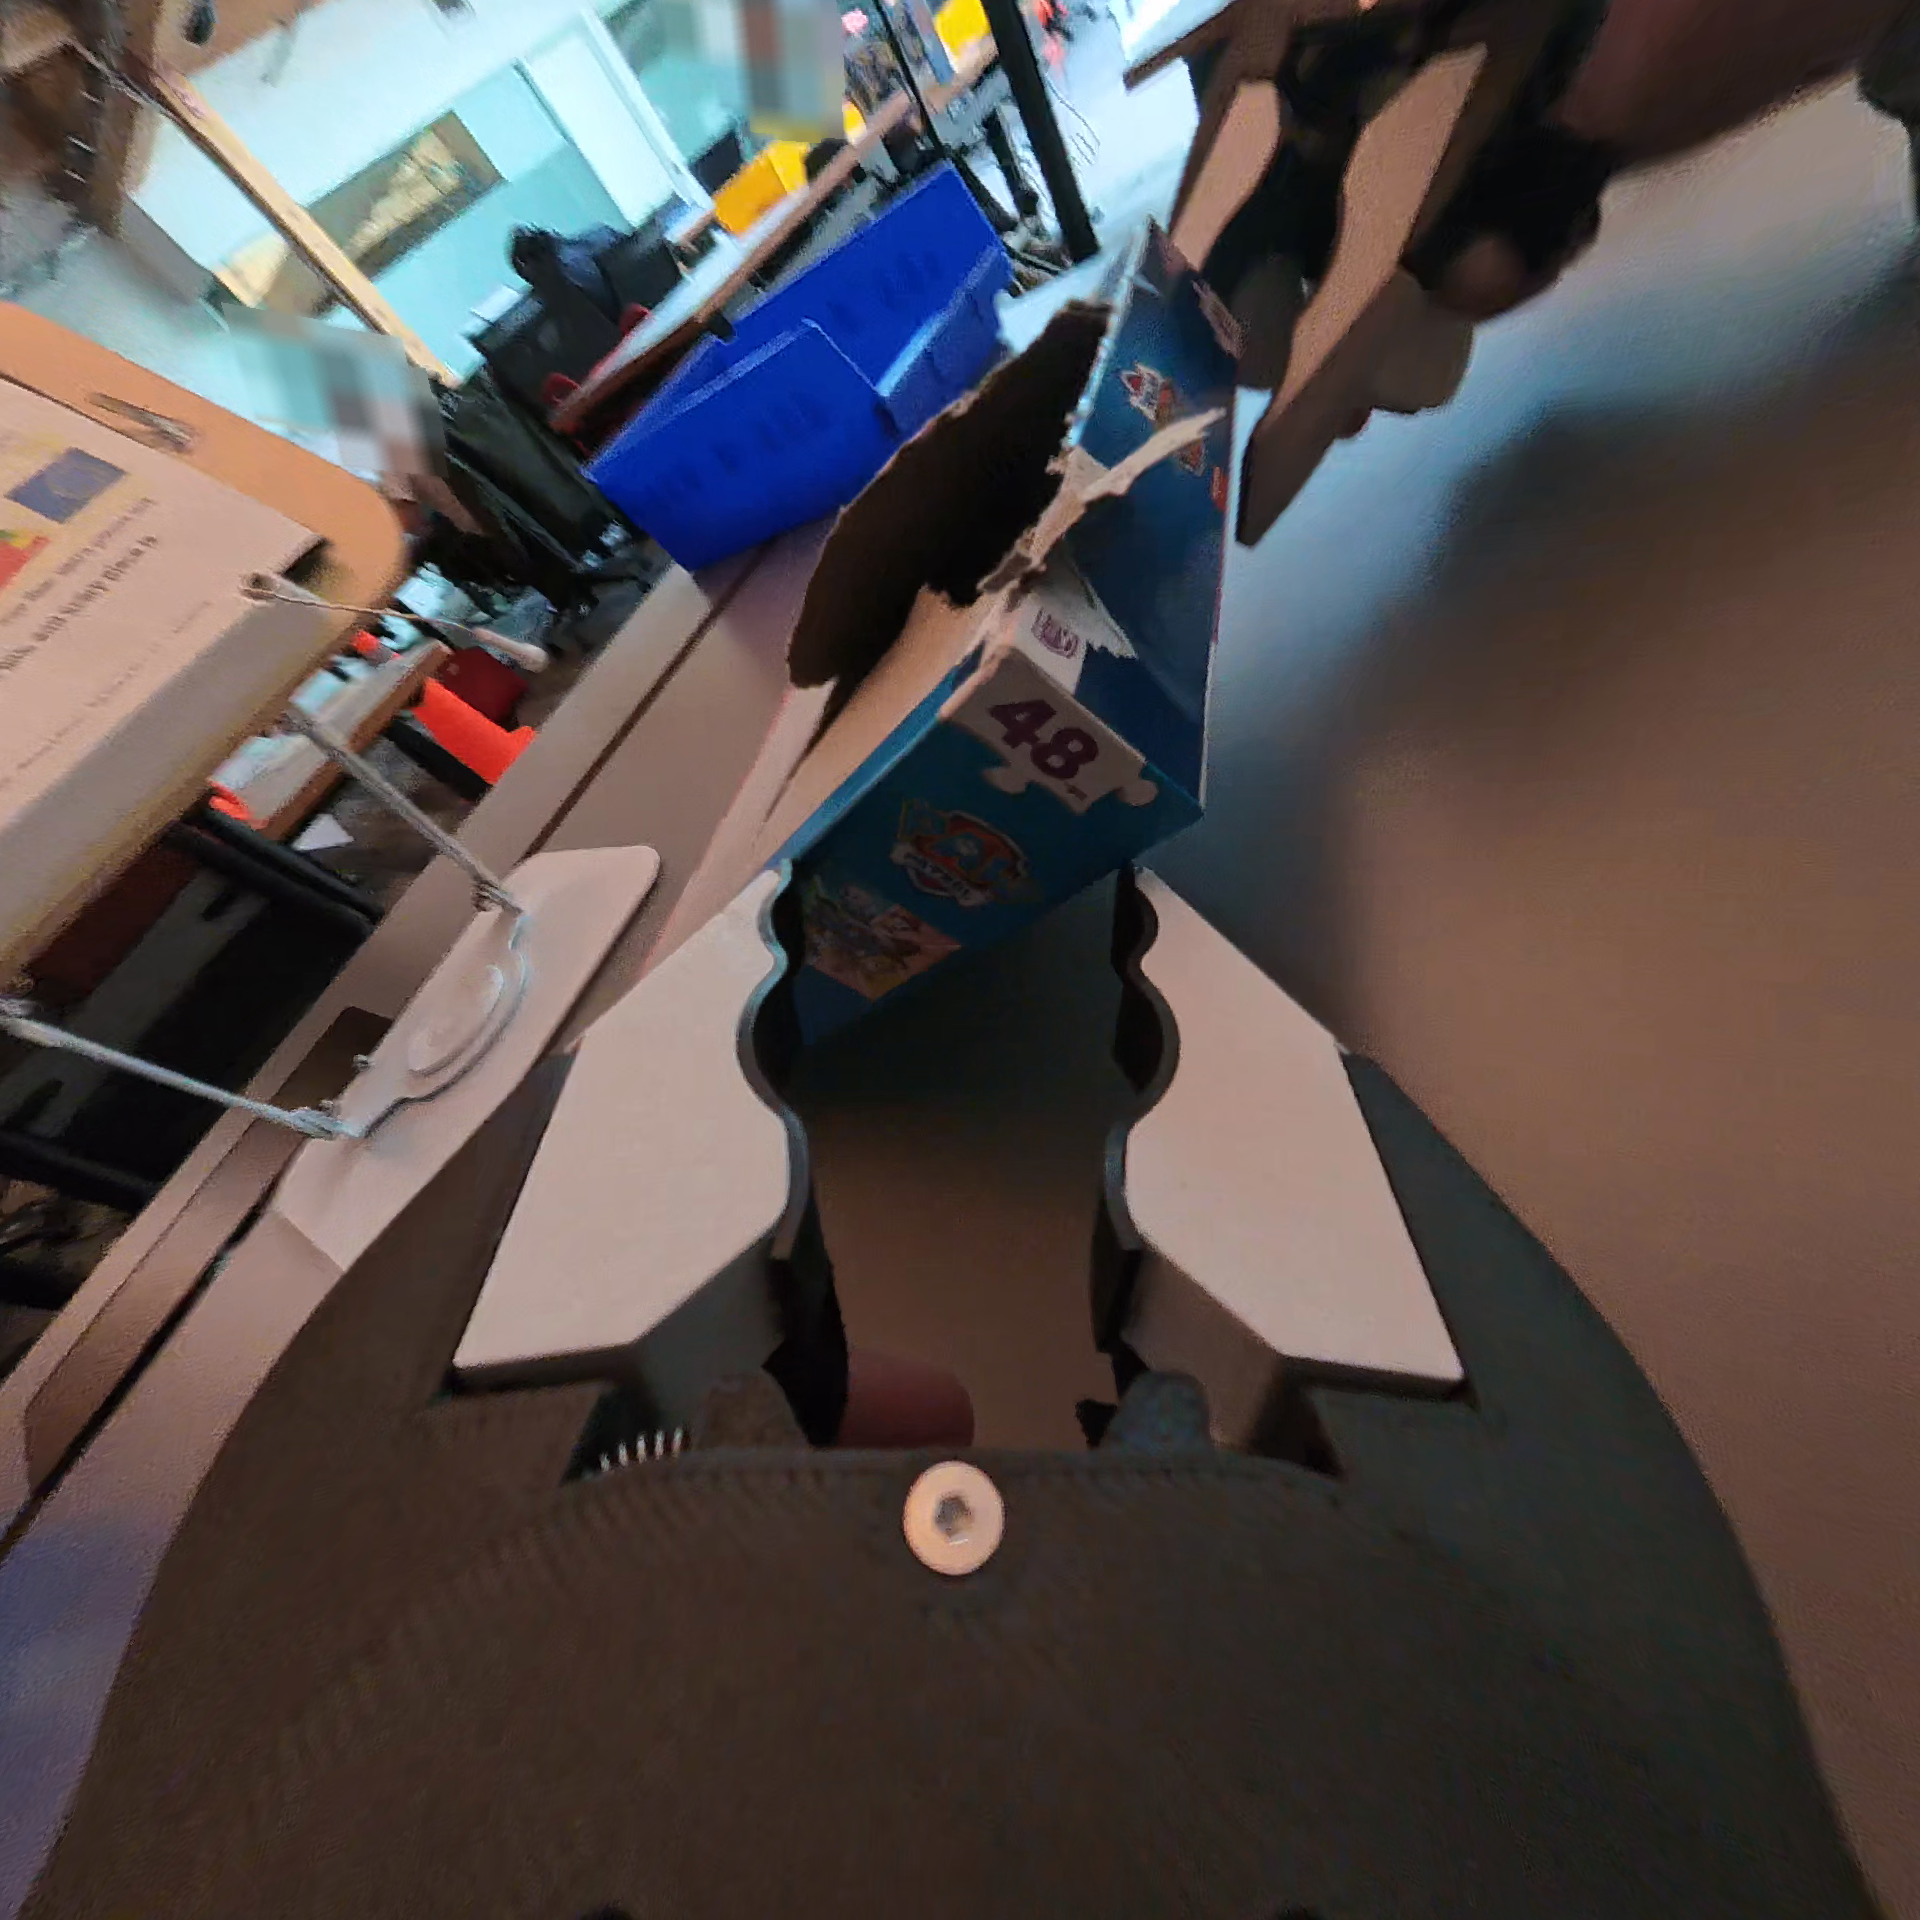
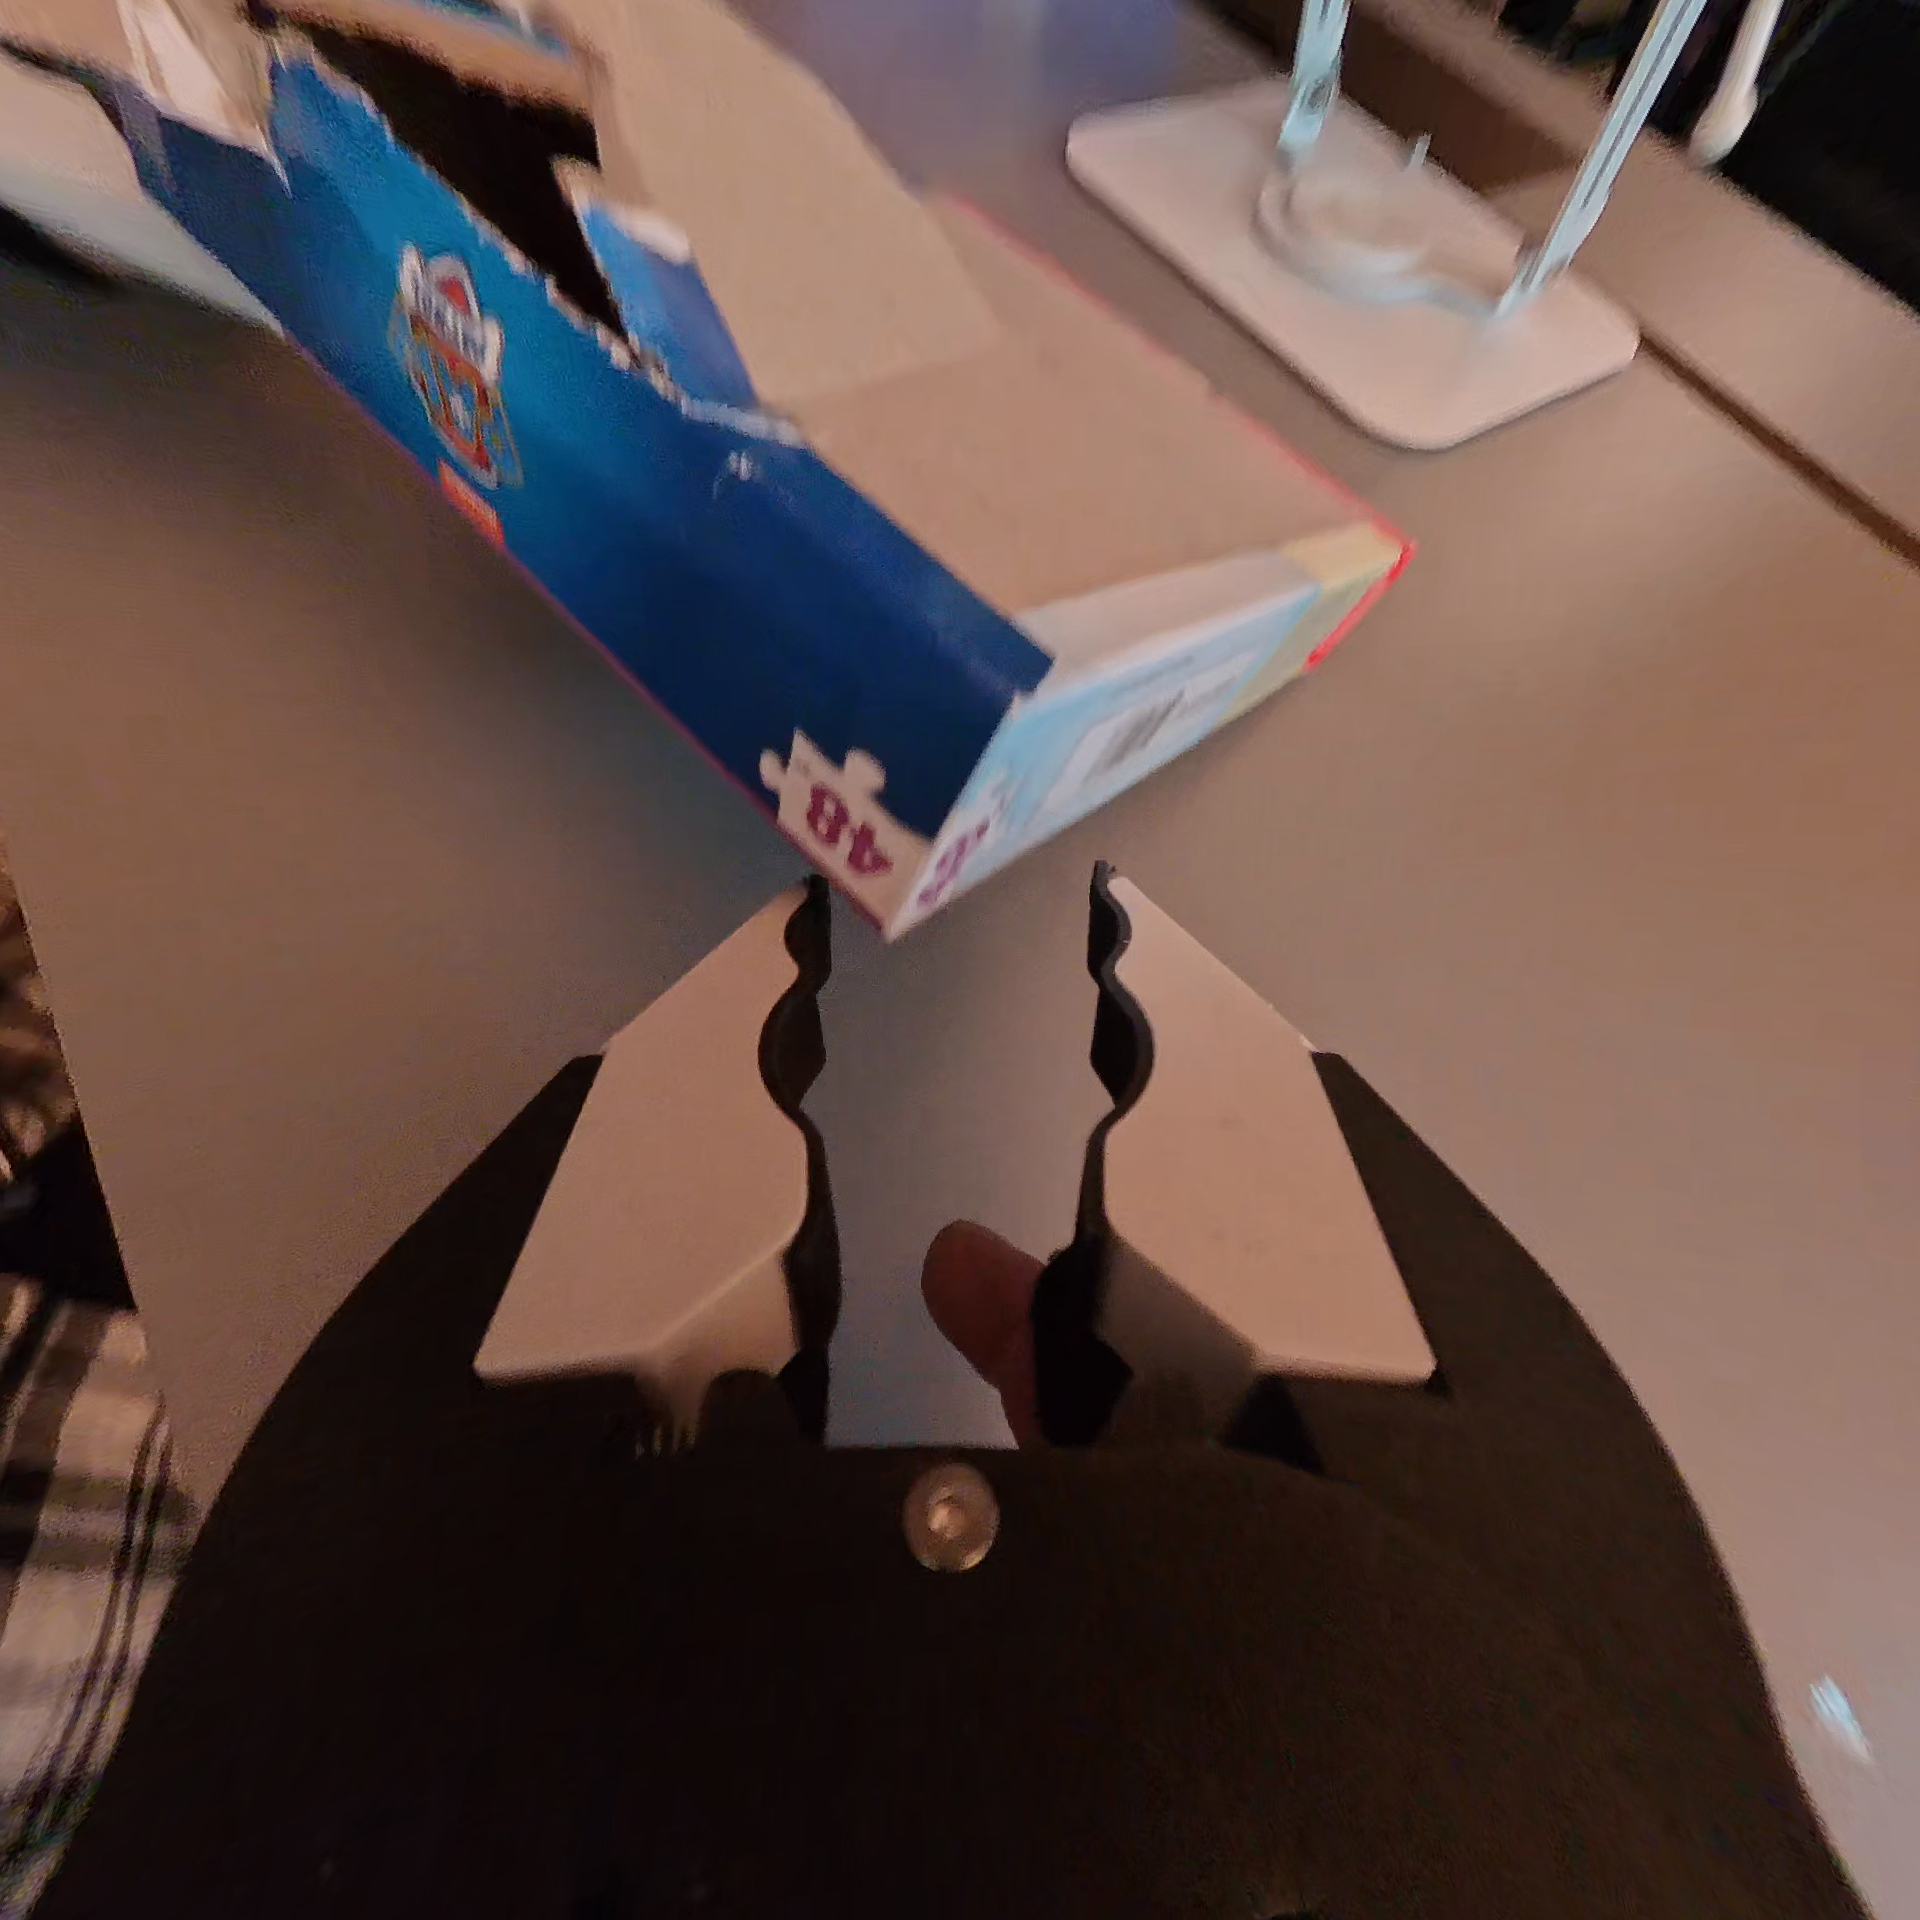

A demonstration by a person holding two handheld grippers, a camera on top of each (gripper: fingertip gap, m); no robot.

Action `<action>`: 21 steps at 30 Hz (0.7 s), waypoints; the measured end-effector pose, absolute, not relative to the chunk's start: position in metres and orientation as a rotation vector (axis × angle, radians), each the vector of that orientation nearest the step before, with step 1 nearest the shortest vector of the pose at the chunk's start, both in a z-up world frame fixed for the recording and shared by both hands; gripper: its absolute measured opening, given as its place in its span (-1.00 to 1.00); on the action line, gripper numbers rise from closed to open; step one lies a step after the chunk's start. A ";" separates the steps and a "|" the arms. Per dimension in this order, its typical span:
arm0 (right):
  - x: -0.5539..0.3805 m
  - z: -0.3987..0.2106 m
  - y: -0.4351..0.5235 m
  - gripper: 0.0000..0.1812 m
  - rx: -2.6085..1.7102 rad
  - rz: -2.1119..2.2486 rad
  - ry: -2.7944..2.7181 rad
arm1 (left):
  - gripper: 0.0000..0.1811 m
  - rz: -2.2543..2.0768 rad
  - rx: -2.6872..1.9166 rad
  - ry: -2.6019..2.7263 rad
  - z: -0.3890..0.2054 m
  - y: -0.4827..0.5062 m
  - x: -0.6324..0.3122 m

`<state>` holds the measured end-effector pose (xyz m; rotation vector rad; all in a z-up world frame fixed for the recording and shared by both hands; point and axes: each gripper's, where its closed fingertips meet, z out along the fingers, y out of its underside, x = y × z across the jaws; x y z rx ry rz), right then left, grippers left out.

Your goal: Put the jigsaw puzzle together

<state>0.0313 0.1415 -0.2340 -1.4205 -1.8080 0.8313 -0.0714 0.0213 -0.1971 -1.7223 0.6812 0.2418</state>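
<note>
Left wrist view had the blue jigsaw puzzle box [image 1: 997, 831] on the counter [image 1: 1558, 831] just ahead of the spread, empty left hand-held gripper [image 1: 951, 904]; the right hand-held gripper [image 2: 956, 883] gaped likewise. Light, thin, torn card, I reckoned; grip a stiff corner edge.

Free room: bare surface [image 2: 1558, 935] across the right and lower right of the right wrist view, and a second bare stretch at left centre. Obstacle: blue puzzle box [image 2: 665, 520], torn open, lying diagonally from upper left to centre, its near corner just ahead of the right tongs [image 2: 961, 883], whose jaws stand apart. Obstacle: white stand base [image 2: 1455, 343] with metal rods, upper right. Left wrist view: box [image 1: 997, 831] directly ahead of the parted left tongs [image 1: 951, 883]; blue bin [image 1: 790, 416] beyond; right tongs [image 1: 1351, 312] upper right; open surface at right.
</note>
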 end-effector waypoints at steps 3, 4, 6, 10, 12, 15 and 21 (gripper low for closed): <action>0.061 -0.244 0.151 -0.44 -1.493 0.707 -1.888 | -0.40 0.170 -1.811 0.742 -0.219 0.014 -0.066; 0.068 -0.241 0.152 -0.43 -1.505 0.700 -1.879 | -0.42 0.134 -1.855 0.779 -0.229 0.009 -0.062; 0.074 -0.224 0.148 -0.37 -1.473 0.724 -1.834 | -0.42 0.106 -1.882 0.779 -0.233 0.007 -0.061; 0.054 -0.209 0.102 -0.29 -1.317 0.760 -1.872 | -0.43 -0.013 -1.882 0.723 -0.223 0.012 -0.057; 0.036 -0.220 0.083 -0.24 -1.255 0.686 -1.931 | -0.41 -0.055 -1.925 0.730 -0.227 0.020 -0.052; 0.012 -0.230 0.072 -0.32 -1.282 0.705 -1.927 | -0.42 -0.098 -1.959 0.738 -0.230 0.032 -0.045; -0.007 -0.244 0.079 -0.59 -1.368 0.692 -1.940 | -0.49 -0.204 -2.070 0.795 -0.250 0.041 -0.032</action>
